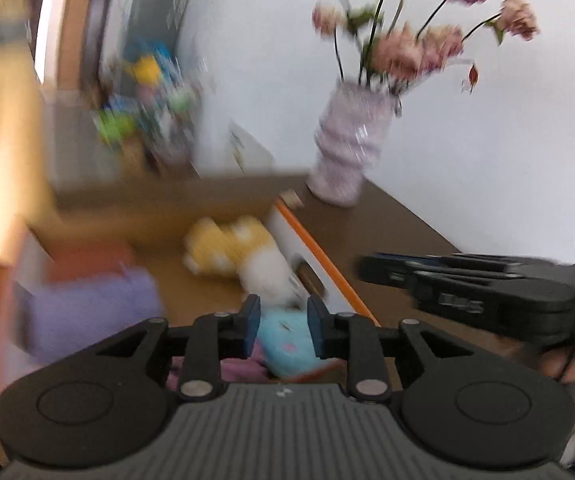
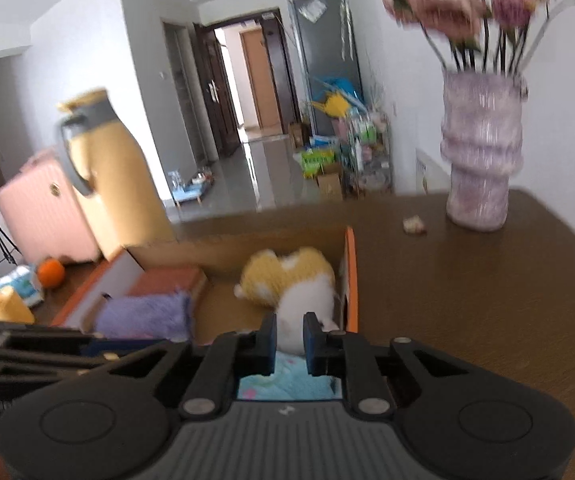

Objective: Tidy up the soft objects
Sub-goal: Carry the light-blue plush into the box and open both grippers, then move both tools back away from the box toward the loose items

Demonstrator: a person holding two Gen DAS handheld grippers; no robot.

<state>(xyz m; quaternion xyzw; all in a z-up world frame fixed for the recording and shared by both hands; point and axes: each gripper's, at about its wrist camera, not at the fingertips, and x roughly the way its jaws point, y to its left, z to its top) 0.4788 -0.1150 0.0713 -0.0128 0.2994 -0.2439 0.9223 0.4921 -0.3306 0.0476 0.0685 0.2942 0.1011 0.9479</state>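
An open cardboard box (image 1: 287, 236) (image 2: 349, 264) with orange trim stands on the brown table. In it lie a yellow and white plush (image 1: 231, 254) (image 2: 287, 276), a purple fluffy pad (image 1: 91, 312) (image 2: 143, 316) on an orange block (image 2: 167, 278), and a light blue plush (image 1: 287, 340) (image 2: 287, 380). My left gripper (image 1: 283, 330) hovers over the blue plush, jaws partly apart, nothing clearly held. My right gripper (image 2: 289, 342) is over the blue plush too, jaws narrowly apart and empty; it also shows in the left wrist view (image 1: 467, 284). Both views are blurred.
A lilac vase (image 1: 347, 148) (image 2: 481, 152) with pink flowers stands at the table's far right. A small crumb-like object (image 2: 414, 225) lies near it. A yellow thermos jug (image 2: 115, 172), an orange (image 2: 50, 273) and packets sit left of the box.
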